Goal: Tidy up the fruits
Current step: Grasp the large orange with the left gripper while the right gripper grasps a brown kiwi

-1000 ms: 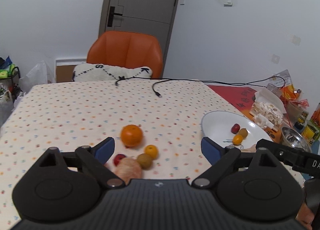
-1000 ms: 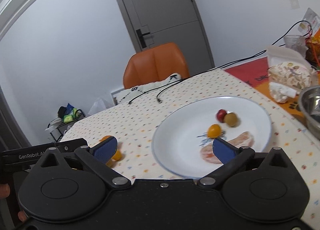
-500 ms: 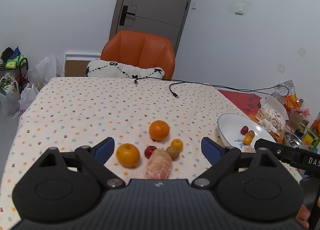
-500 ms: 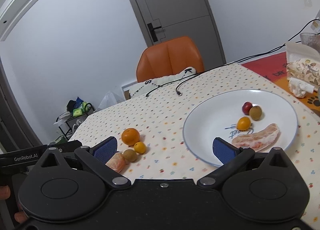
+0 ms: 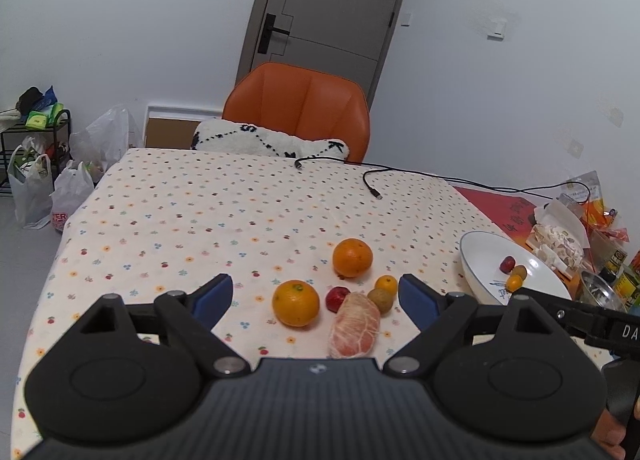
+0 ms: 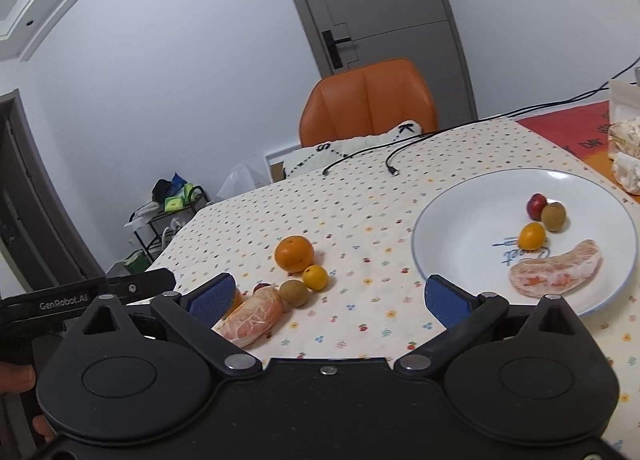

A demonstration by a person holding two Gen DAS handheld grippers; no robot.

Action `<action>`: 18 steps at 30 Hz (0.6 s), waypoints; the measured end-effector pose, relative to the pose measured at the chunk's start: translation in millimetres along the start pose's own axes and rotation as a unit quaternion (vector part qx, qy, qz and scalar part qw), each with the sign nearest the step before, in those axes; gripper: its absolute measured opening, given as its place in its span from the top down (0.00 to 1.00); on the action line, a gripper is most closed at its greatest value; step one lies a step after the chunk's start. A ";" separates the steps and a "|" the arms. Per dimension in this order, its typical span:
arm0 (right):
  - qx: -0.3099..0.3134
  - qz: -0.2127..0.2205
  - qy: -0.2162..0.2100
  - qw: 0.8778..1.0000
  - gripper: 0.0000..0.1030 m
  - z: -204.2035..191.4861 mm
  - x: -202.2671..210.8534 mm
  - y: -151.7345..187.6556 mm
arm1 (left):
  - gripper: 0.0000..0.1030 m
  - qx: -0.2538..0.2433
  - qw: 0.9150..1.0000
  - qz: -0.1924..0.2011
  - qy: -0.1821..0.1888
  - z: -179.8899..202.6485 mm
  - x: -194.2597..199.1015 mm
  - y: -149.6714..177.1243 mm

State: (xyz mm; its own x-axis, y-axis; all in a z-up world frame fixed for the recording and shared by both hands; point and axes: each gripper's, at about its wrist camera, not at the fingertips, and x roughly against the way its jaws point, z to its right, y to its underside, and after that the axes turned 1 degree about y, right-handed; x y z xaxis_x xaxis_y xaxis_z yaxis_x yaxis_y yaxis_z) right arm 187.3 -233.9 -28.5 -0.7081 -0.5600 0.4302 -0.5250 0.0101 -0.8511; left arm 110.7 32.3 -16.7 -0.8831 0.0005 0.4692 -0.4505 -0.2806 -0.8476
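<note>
Loose fruit lies on the dotted tablecloth: two oranges (image 5: 296, 303) (image 5: 352, 257), a red fruit (image 5: 337, 298), a small yellow citrus (image 5: 386, 285), a brown fruit (image 5: 379, 299) and a peeled pomelo piece (image 5: 354, 326). My left gripper (image 5: 316, 297) hangs open above and behind this cluster, holding nothing. A white plate (image 6: 460, 228) holds a red fruit (image 6: 536, 205), a brown fruit (image 6: 553, 216), a yellow citrus (image 6: 531, 235) and a pomelo segment (image 6: 556, 274). My right gripper (image 6: 338, 298) is open and empty, between the cluster (image 6: 294, 253) and the plate.
An orange chair (image 5: 298, 108) with a white cushion stands at the table's far edge. Black cables (image 5: 372, 184) cross the far tablecloth. Snack packets and a steel bowl (image 5: 600, 292) crowd the right side beyond the plate (image 5: 480, 260). Bags and a rack (image 5: 36, 164) sit on the floor at the left.
Both grippers have pulled back and up from the table. The fruit cluster now shows in full, with a second orange in the left view. The right gripper has moved away from the plate.
</note>
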 end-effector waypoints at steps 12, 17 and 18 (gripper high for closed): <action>0.010 -0.025 -0.016 0.999 0.38 -12.4 -24.1 3.5 | 0.42 0.015 1.000 -0.017 -0.003 -14.0 -17.2 5.4; 0.009 -0.035 -0.020 0.999 0.44 -11.8 -35.5 4.1 | 0.47 0.019 0.999 -0.027 0.000 -16.8 -27.9 6.8; 0.009 -0.037 -0.021 0.999 0.45 -11.7 -37.7 4.4 | 0.48 0.019 0.999 -0.029 0.000 -17.2 -30.7 7.2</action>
State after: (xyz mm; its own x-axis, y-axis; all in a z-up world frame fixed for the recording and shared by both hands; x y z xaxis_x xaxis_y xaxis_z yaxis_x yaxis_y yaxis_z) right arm 206.1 -203.0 -44.9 -0.6460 -0.5935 0.4800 -0.5666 -0.0485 -0.8226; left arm 132.2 46.7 -41.5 -0.8554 0.0176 0.5177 -0.4959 -0.3166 -0.8086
